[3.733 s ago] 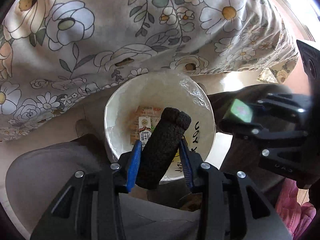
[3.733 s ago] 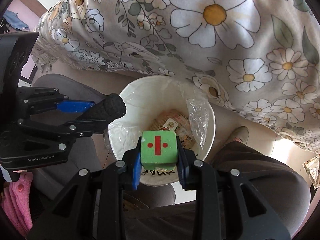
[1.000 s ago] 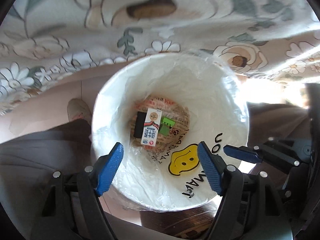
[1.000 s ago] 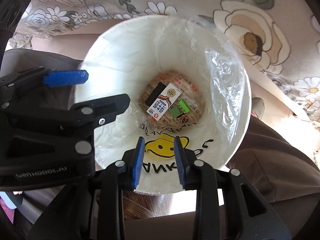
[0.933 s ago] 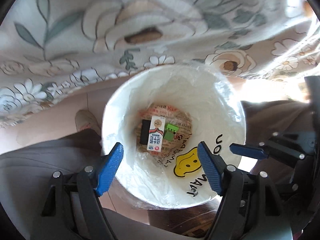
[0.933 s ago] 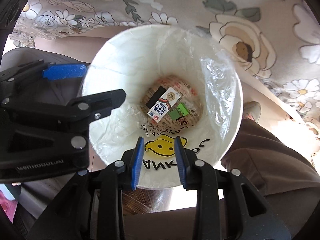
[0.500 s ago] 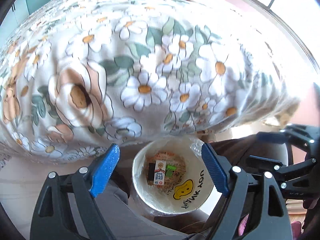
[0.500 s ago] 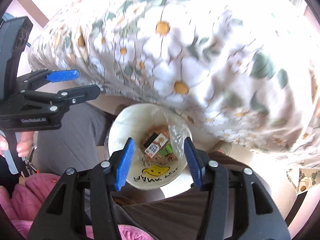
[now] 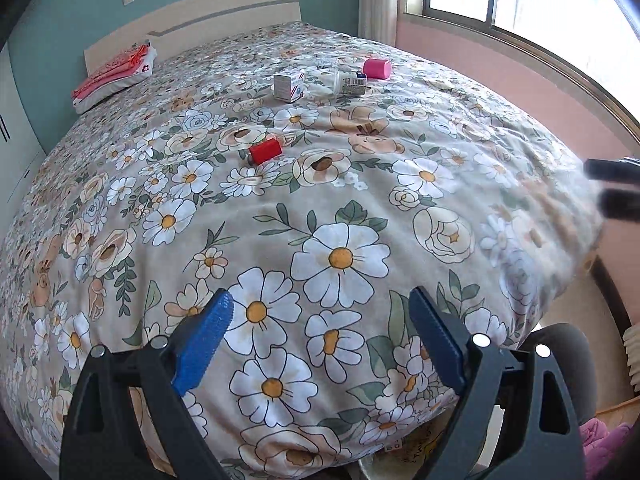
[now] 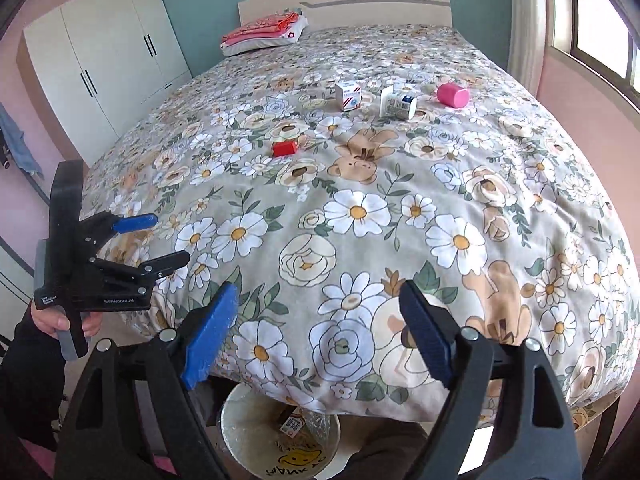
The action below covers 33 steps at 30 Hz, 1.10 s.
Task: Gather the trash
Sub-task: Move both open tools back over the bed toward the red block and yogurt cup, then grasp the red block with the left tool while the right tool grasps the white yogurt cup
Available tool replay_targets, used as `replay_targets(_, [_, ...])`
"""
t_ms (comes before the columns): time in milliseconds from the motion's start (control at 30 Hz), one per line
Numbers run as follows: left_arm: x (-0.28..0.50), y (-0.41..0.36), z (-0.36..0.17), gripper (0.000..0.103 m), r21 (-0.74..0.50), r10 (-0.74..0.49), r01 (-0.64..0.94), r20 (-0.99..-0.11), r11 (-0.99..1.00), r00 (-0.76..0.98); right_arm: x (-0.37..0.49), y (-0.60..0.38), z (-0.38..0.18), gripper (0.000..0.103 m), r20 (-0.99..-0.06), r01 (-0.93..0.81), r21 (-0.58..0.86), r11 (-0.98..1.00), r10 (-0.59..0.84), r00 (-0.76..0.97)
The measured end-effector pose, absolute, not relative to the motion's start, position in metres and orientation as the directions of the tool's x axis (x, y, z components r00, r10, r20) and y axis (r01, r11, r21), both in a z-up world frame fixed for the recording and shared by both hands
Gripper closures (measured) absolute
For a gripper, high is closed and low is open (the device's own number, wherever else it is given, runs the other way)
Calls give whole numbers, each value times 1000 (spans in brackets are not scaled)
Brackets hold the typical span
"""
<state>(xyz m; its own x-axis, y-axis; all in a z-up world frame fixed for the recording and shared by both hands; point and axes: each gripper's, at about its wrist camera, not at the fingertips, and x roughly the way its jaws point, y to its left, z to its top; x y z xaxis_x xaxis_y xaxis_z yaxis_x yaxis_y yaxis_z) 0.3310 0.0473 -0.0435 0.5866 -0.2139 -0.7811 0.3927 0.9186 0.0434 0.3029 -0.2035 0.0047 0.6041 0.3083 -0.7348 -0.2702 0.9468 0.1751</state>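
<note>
We hold both grippers above the foot of the bed (image 10: 360,208), angled down across the floral quilt. Our left gripper (image 9: 320,336) and right gripper (image 10: 318,328) both have their jaws opening wide — nothing sits between either pair. The trash bin (image 10: 244,432) stands below the bed's edge, cartons inside. Farther up the quilt lie a red cylinder (image 9: 265,151), a white box (image 9: 289,86), a labelled bottle (image 9: 350,82) and a pink cup (image 9: 377,68) — well apart from both claws.
</note>
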Motion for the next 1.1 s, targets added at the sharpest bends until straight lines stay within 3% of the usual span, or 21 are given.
replay_targets(267, [417, 48, -45, 12, 25, -289, 490, -782, 871, 553, 406, -198, 27, 21, -674, -201, 159, 967, 255, 694])
replay_targets(500, [486, 41, -66, 12, 97, -275, 579, -809, 809, 520, 498, -199, 8, 21, -703, -111, 187, 976, 211, 679])
replay_targets(867, [577, 39, -87, 12, 10, -383, 661, -808, 751, 448, 641, -198, -39, 21, -748, 55, 196, 979, 113, 655])
replay_targets(1100, [594, 30, -120, 12, 20, -381, 714, -836, 700, 396, 720, -195, -80, 21, -791, 170, 135, 976, 3, 612])
